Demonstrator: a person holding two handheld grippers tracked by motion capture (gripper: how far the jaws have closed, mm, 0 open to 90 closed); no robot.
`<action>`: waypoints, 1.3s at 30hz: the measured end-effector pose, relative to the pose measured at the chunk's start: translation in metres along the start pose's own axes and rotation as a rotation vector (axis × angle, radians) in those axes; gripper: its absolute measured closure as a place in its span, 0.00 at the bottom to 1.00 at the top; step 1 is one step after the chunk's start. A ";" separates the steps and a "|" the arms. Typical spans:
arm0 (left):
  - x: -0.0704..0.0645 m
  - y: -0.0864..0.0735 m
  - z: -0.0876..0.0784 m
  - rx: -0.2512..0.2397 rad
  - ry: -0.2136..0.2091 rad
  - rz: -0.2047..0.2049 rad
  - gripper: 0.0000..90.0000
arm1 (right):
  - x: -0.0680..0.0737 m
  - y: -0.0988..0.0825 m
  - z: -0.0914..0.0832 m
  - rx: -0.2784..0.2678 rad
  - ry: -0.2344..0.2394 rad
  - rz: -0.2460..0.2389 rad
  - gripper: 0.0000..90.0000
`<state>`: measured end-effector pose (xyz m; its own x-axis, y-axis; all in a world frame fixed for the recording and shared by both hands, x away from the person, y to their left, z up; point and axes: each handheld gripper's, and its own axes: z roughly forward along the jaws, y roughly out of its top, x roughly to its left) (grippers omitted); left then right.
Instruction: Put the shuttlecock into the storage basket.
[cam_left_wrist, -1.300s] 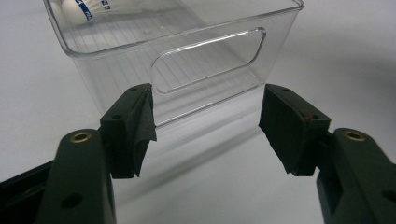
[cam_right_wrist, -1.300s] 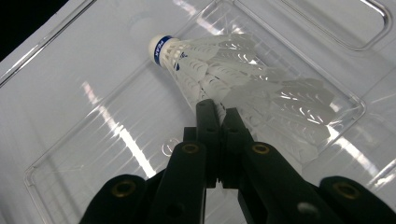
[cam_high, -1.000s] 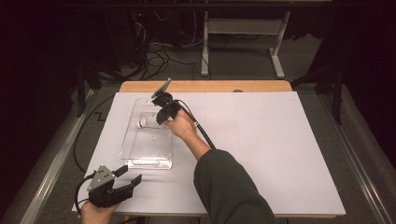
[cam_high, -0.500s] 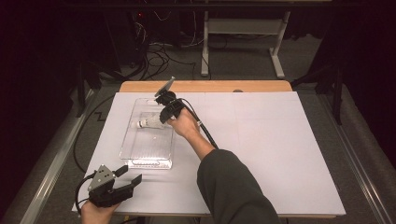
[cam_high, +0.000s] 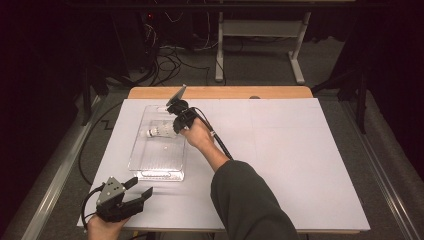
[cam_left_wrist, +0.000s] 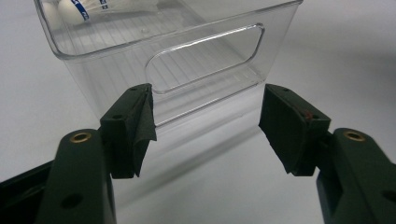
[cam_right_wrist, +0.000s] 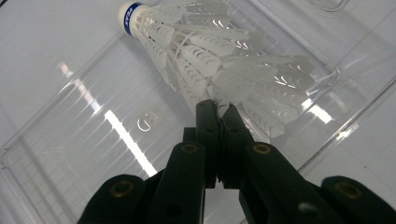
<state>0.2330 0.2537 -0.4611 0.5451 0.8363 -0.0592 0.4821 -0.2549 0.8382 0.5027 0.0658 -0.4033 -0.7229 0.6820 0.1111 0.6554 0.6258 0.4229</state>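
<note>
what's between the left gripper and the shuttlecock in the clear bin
The near end wall of the clear bin, with its handle cutout, and the bin's bare floor. The left gripper view shows the wall just past the left gripper, the shuttlecock beyond.

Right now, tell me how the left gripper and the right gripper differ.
The left gripper has its jaws wide apart with nothing between them; the right gripper has just closed on the feather rim of the shuttlecock. The left gripper sits on the table short of the clear bin; the right gripper reaches down into it. Both have black jaws.
</note>
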 end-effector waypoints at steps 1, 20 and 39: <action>0.000 0.000 0.000 -0.002 0.000 0.000 0.40 | 0.000 0.000 0.000 0.000 0.002 0.000 0.98; 0.000 0.000 0.000 0.001 0.000 -0.003 0.41 | -0.003 -0.003 -0.017 -0.040 -0.042 -0.010 0.93; 0.000 0.000 0.000 -0.006 0.001 -0.007 0.40 | 0.000 -0.008 -0.020 -0.061 -0.026 -0.005 0.88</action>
<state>0.2328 0.2539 -0.4613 0.5408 0.8387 -0.0646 0.4822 -0.2461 0.8408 0.4931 0.0532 -0.3882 -0.7197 0.6890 0.0853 0.6365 0.6057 0.4775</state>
